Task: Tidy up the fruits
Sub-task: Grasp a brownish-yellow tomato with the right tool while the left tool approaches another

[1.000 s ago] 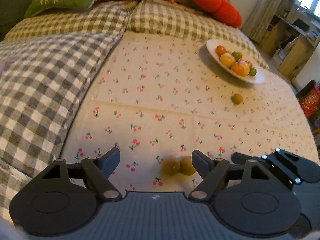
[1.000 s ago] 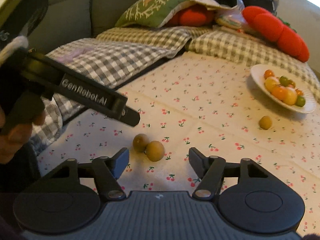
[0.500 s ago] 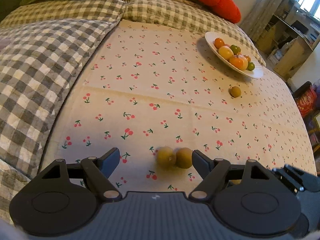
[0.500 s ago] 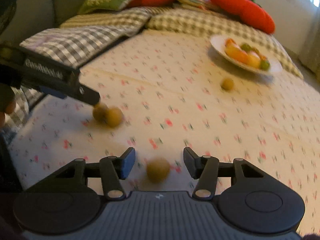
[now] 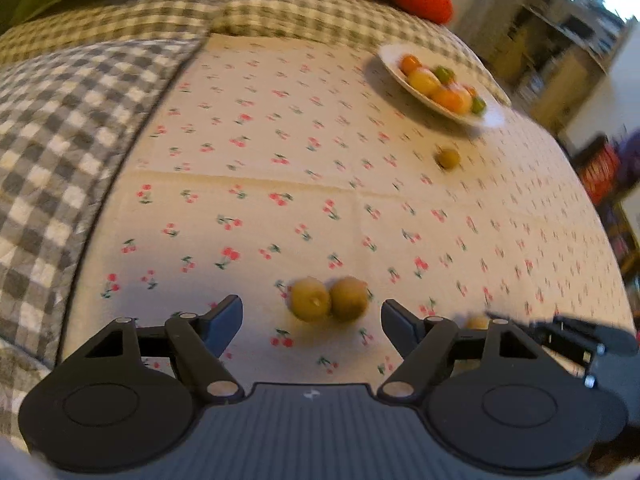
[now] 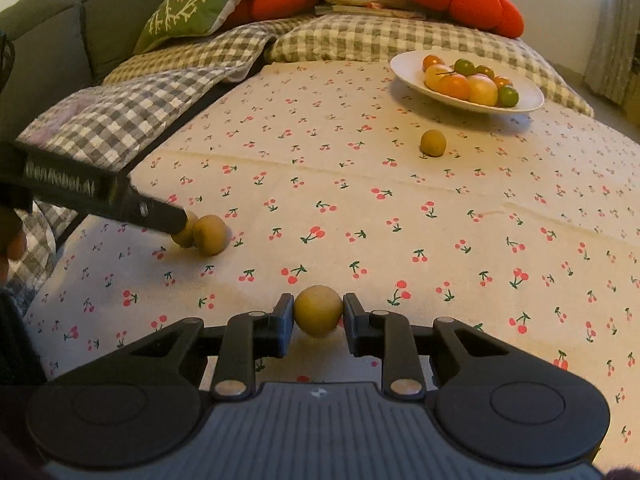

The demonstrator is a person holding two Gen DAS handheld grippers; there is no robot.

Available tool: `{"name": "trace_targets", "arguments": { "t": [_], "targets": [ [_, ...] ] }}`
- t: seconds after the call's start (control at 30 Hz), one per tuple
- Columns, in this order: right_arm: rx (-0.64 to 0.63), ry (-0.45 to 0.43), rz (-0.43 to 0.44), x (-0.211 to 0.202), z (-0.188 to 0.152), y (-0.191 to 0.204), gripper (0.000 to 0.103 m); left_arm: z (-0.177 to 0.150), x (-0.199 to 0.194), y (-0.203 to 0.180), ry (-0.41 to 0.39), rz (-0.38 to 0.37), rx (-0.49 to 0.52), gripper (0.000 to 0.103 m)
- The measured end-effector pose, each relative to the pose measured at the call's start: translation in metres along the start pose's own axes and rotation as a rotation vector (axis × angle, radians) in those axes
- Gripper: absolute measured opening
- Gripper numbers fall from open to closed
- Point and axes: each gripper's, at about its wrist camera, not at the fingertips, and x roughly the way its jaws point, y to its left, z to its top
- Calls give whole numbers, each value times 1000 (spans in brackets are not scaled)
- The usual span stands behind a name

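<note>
Pinching one brown fruit (image 6: 318,311) between right gripper (image 6: 318,314) pads, jaws narrowed from spread; ready for plate (image 6: 528,98) far ahead. Left gripper (image 5: 312,316) spread, closing slightly, fruit pair (image 5: 328,299) just ahead, unheld.

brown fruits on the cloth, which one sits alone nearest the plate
The lone brown fruit just before the plate; two others touch each other far off, and a fourth is clamped in the right tongs.

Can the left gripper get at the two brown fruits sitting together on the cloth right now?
Probably yes. The left gripper is open, with the pair of touching brown fruits just ahead of its fingertips and only bare cherry-print cloth between. Grabbing just one may nudge the other.
</note>
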Motion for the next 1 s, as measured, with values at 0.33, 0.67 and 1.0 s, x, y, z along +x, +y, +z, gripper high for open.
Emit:
{"name": "trace_targets", "arguments": {
  "t": [0.33, 0.67, 1.0],
  "targets": [
    [18, -11, 13, 0, 1, -3, 24, 1, 18, -1, 55, -6, 46, 71],
    [33, -18, 22, 1, 0, -3, 24, 10, 30, -2, 22, 15, 75, 53],
    [42, -35, 22, -1, 0, -2, 24, 8, 31, -4, 15, 24, 104, 18]
  ]
}}
